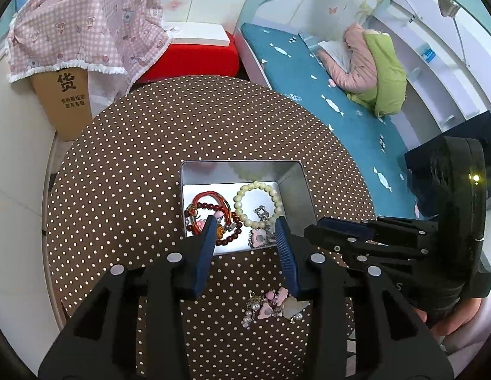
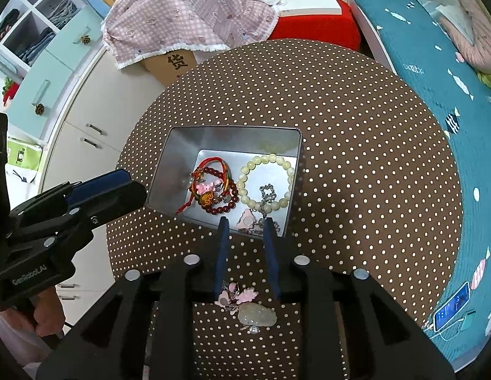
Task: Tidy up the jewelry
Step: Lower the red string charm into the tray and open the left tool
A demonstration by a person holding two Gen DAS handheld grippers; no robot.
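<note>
A silver tin box (image 1: 293, 190) (image 2: 169, 158) sits on the round polka-dot table (image 1: 150, 158) (image 2: 356, 158). In it lie a cream bead bracelet (image 1: 245, 190) (image 2: 286, 164), a dark red bead bracelet with red cords (image 1: 232, 237) (image 2: 213, 186) and a silver chain with a pink charm (image 1: 259, 237) (image 2: 247, 218). A loose charm piece with pink charms, pearls and a pale stone (image 1: 274, 307) (image 2: 255, 315) lies on the table in front of the box. My left gripper (image 1: 245, 224) is open and empty above the box's near edge. My right gripper (image 2: 244, 221) is open and empty there too.
A cardboard box under a pink checked cloth (image 1: 87, 31) (image 2: 188, 9) stands beyond the table. A red stool with a white box (image 1: 194, 53) is behind it. A teal bed (image 1: 324, 95) (image 2: 435, 79) lies to the right, with a phone (image 2: 453, 310) on it.
</note>
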